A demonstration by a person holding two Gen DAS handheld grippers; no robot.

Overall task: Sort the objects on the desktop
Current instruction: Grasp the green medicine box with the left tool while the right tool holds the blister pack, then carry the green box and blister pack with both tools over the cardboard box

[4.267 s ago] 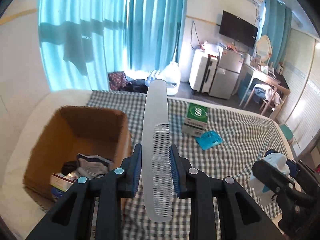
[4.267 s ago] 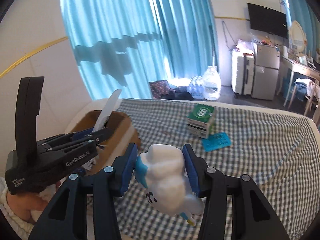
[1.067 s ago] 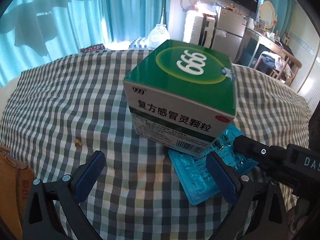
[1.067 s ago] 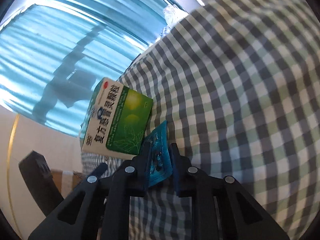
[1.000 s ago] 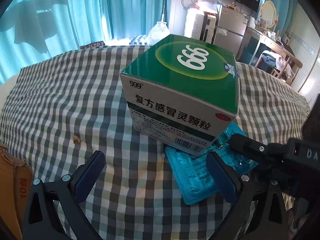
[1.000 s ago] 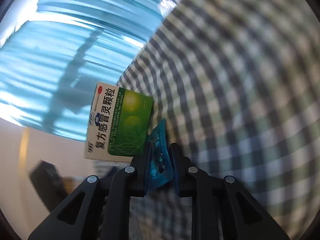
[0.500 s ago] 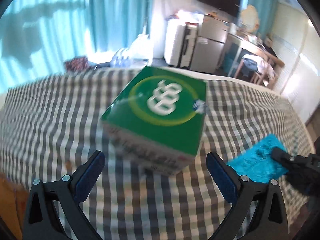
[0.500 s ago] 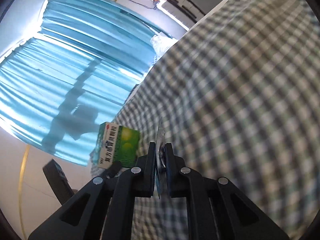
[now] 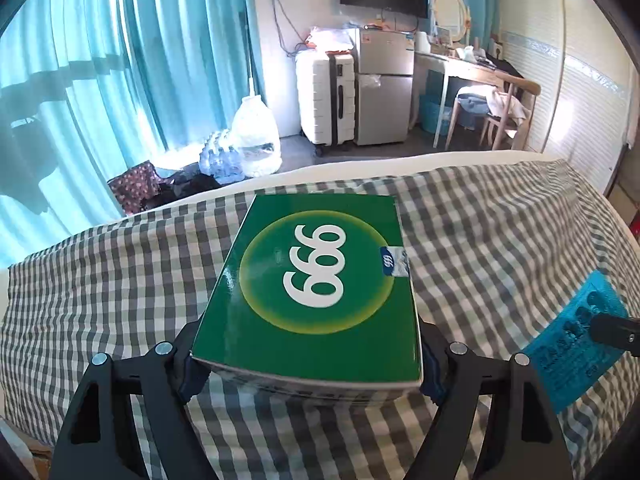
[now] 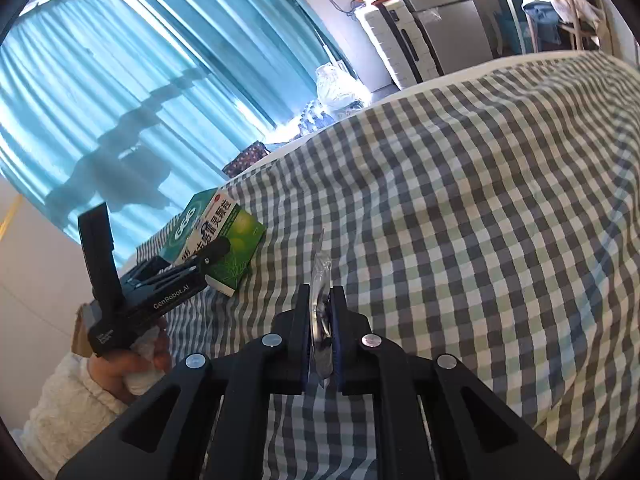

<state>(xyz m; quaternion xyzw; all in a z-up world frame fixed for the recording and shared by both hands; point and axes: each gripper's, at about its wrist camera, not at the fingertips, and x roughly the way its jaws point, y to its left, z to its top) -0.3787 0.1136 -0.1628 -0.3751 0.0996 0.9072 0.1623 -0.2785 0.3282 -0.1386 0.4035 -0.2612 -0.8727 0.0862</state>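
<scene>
My left gripper is shut on the green medicine box marked 999 and holds it just above the checked cloth. The box also shows in the right wrist view, with the left gripper around it. My right gripper is shut on the blue blister pack, seen edge-on and upright between the fingers. In the left wrist view the pack hangs at the far right above the cloth.
A corner of the cardboard box shows behind the left hand. The checked cloth covers the surface. Past its far edge are curtains, water bottles, a suitcase, a fridge and a chair.
My left gripper has closed on the green box and lifted it. My right gripper has raised the blister pack off the cloth and moved it right, away from the box.
</scene>
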